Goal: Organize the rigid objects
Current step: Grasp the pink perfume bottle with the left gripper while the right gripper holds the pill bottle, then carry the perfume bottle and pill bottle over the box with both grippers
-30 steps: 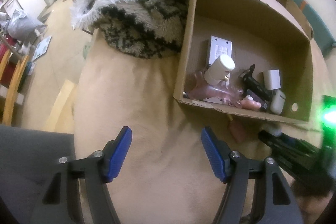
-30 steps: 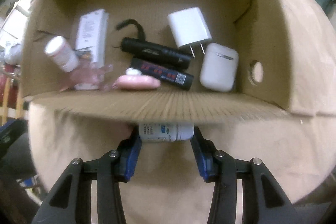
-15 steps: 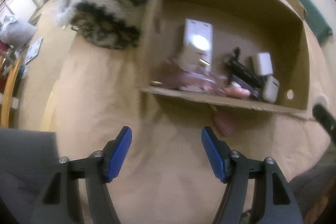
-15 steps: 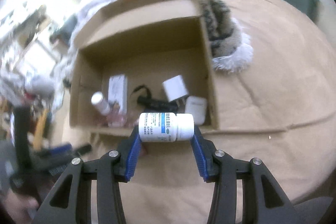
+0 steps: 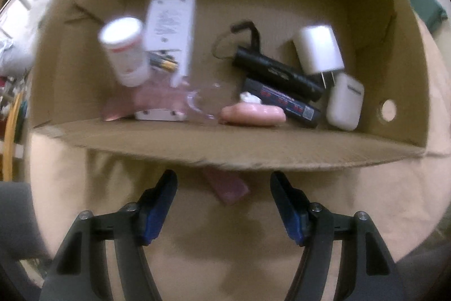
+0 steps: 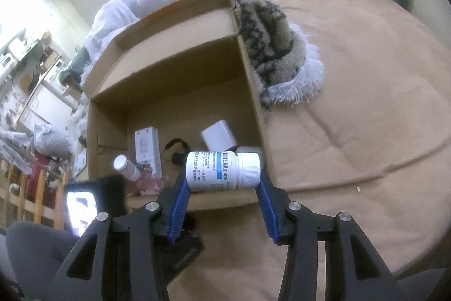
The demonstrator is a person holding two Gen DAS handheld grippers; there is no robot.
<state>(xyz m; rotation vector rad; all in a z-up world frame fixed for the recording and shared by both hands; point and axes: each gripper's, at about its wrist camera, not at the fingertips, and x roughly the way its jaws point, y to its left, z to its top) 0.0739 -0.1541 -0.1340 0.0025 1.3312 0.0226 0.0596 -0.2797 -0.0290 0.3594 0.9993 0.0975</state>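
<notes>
The right gripper (image 6: 222,189), now lifted higher than a second ago, is pinching a white pill bottle (image 6: 222,170) sideways between its fingers above the cardboard box (image 6: 253,92) on the bed. The left gripper (image 5: 224,188), fingers spread and empty, is closing in on a pink object (image 5: 228,188) beside the box's near wall.

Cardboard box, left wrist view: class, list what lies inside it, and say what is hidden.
Inside the cardboard box: a white pill bottle, white adapter, black flashlight, white charger, white earbud case and pink object. The near wall hides the floor's front strip.
</notes>
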